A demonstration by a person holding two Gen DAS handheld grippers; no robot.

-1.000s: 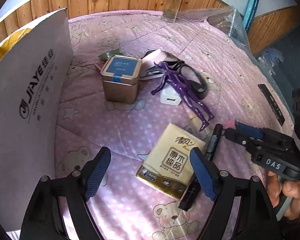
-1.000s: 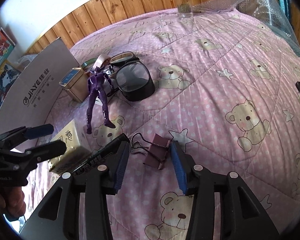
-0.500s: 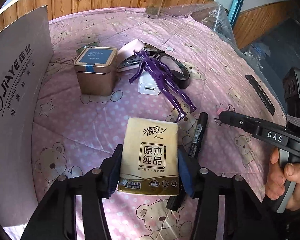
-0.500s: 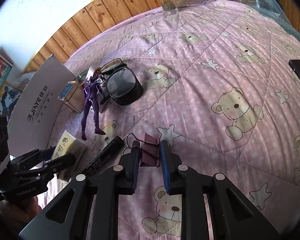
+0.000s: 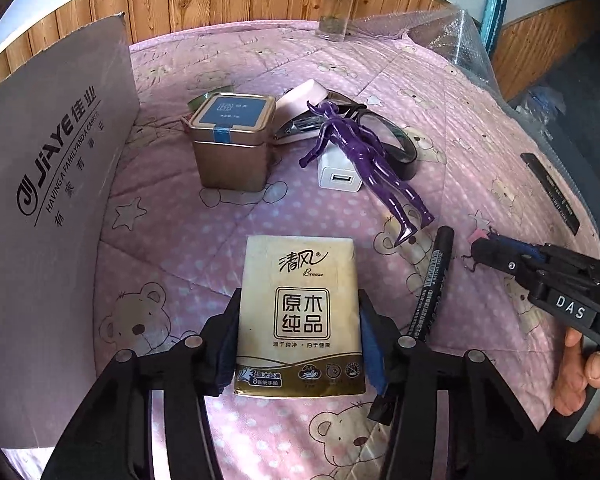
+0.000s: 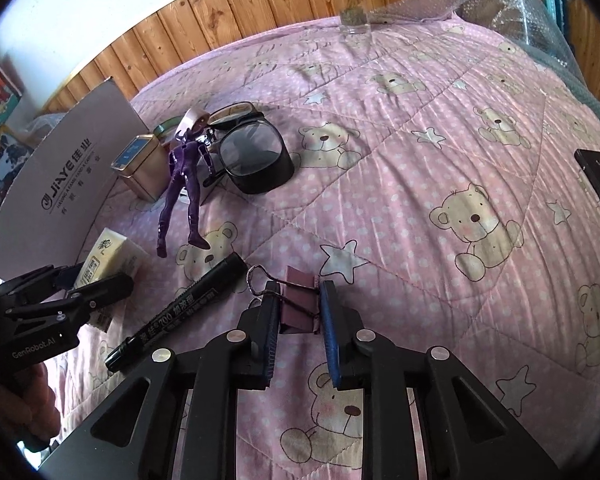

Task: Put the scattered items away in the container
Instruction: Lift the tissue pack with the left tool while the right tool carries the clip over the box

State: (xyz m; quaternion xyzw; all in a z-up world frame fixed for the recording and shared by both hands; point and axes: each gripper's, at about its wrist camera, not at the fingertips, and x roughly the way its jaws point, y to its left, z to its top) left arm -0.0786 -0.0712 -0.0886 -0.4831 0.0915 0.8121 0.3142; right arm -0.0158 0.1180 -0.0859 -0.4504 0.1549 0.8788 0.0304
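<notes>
My left gripper [image 5: 298,332] is shut on a beige tissue pack [image 5: 300,280], its blue pads pressed against the pack's two long sides. From the right wrist view the same pack [image 6: 112,256] shows in the left gripper [image 6: 80,284]. My right gripper [image 6: 300,312] is shut on a maroon binder clip [image 6: 300,304] low over the pink quilt, with the wire handles sticking out to the left. A grey cardboard box [image 5: 52,200] printed JIAYE stands at the left. A black marker [image 6: 180,316] lies between the two grippers.
A gold tin [image 5: 230,144], a purple figure [image 5: 364,160], a white charger [image 5: 340,176], black goggles [image 6: 256,160] and a pink tape roll [image 5: 300,96] cluster mid-quilt. A glass bottle [image 5: 336,4] and bubble wrap [image 5: 440,36] sit far back. A black phone [image 6: 598,184] lies at right.
Both grippers were open a second ago. The left one has closed on the tissue pack and the right one on the binder clip. Both views have since shifted slightly.
</notes>
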